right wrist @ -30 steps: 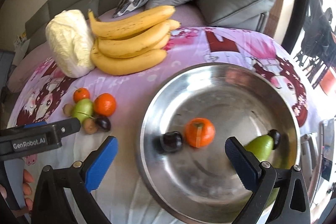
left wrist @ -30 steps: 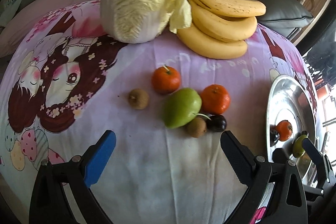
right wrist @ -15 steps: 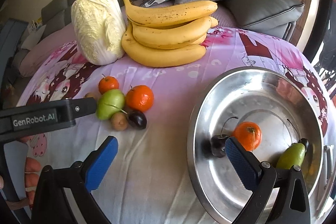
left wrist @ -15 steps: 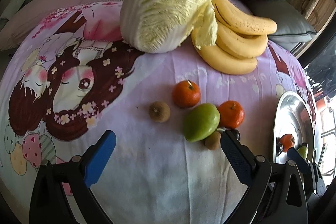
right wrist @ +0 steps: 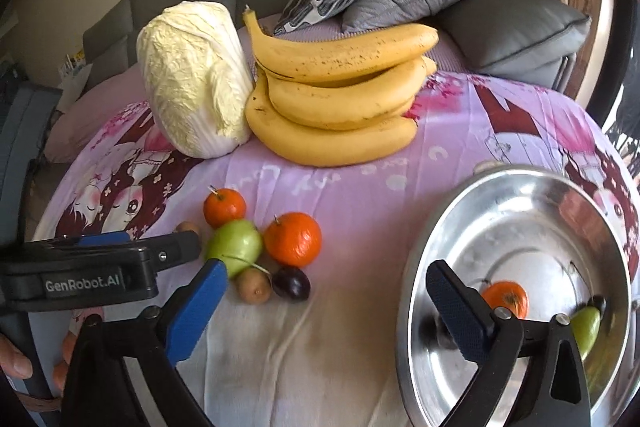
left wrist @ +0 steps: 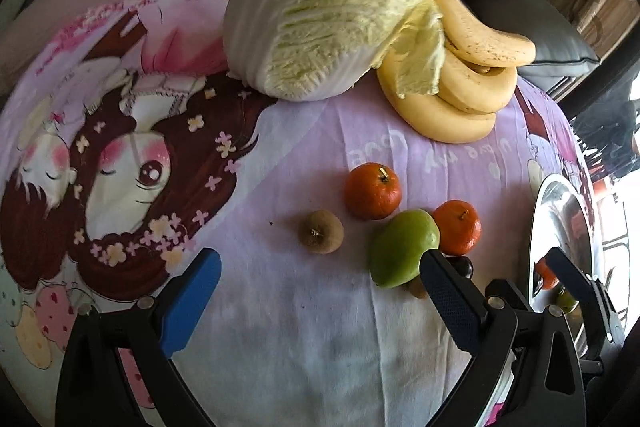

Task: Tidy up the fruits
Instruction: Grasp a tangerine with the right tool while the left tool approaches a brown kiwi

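Left wrist view, left hand-held gripper (left wrist: 320, 267) spread wide, empty, right hand-held gripper (right wrist: 328, 279) likewise, above cloth (left wrist: 320, 327).

A cartoon-print sheet (right wrist: 360, 347) covers the bench, carrying ahead of the right hand-held gripper (right wrist: 324, 287) a cabbage (right wrist: 192, 79), bananas (right wrist: 340, 99), two tangerines (right wrist: 293, 239), a green pear (right wrist: 236, 245), two kiwis (right wrist: 254, 285), a plum (right wrist: 294, 283), and a steel bowl (right wrist: 440, 227) to its right.

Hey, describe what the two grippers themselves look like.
Both match: the left gripper and right gripper have black angular frames with silver screws and two fingers padded in blue, the pads textured. The left gripper's black body reads "GenRobot.AI" in white. No cables show.
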Available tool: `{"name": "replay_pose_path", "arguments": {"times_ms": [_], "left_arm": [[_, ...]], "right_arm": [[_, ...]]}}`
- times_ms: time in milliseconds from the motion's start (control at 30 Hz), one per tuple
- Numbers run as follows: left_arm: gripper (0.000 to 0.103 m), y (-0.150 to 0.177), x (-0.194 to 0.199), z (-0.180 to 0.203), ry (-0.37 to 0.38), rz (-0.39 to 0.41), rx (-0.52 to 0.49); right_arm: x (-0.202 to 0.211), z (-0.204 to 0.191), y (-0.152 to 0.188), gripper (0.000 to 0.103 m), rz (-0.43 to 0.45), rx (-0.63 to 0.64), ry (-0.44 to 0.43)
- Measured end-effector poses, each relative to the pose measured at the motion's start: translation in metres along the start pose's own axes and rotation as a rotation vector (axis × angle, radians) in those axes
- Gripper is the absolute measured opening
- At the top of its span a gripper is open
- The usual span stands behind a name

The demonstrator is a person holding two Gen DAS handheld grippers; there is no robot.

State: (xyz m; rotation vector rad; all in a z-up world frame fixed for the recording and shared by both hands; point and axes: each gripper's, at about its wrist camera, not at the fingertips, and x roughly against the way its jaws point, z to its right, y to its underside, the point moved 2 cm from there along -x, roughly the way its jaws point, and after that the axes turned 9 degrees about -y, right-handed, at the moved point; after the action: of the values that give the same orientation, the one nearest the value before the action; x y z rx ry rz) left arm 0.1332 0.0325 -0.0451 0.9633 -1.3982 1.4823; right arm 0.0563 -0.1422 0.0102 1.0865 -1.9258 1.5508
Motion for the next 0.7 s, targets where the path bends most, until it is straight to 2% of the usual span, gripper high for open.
{"name": "replay_pose_path", "arguments": {"times_ms": [133,267,333,433,533,600,667,700], "left_arm": [[0.098,-0.003,-0.009,-0.006,0.027,-0.029,0.023],[0.089,-0.011,-0.011,-0.007,0.058,-0.031,0.020],[0.089,-0.016,-0.015,-0.009,0.061,-0.039,0.024],[0.080,-0.024,-0.021,-0.014,0.064,-0.053,0.035],[0.079,-0.030,-0.025,-0.014,0.070,-0.060,0.030],[0.076,-0.032,-0.026,-0.015,0.075,-0.060,0.025],[0.066,-0.033,-0.030,-0.013,0.076,-0.068,0.025],[0.064,-0.033,-0.032,-0.013,0.077,-0.073,0.030]], "right_arm": [[-0.007,-0.005,-0.004,0.088,-0.003,0.026,-0.007],[-0.016,-0.006,-0.013,0.076,-0.014,0.037,-0.010],[-0.021,-0.007,-0.014,0.075,-0.024,0.041,-0.013],[-0.027,-0.006,-0.016,0.073,-0.042,0.037,-0.030],[-0.033,-0.006,-0.019,0.065,-0.057,0.040,-0.033],[-0.036,-0.006,-0.020,0.065,-0.062,0.043,-0.036],[-0.039,-0.006,-0.019,0.064,-0.071,0.044,-0.037],[-0.042,-0.006,-0.018,0.064,-0.080,0.042,-0.037]]}}
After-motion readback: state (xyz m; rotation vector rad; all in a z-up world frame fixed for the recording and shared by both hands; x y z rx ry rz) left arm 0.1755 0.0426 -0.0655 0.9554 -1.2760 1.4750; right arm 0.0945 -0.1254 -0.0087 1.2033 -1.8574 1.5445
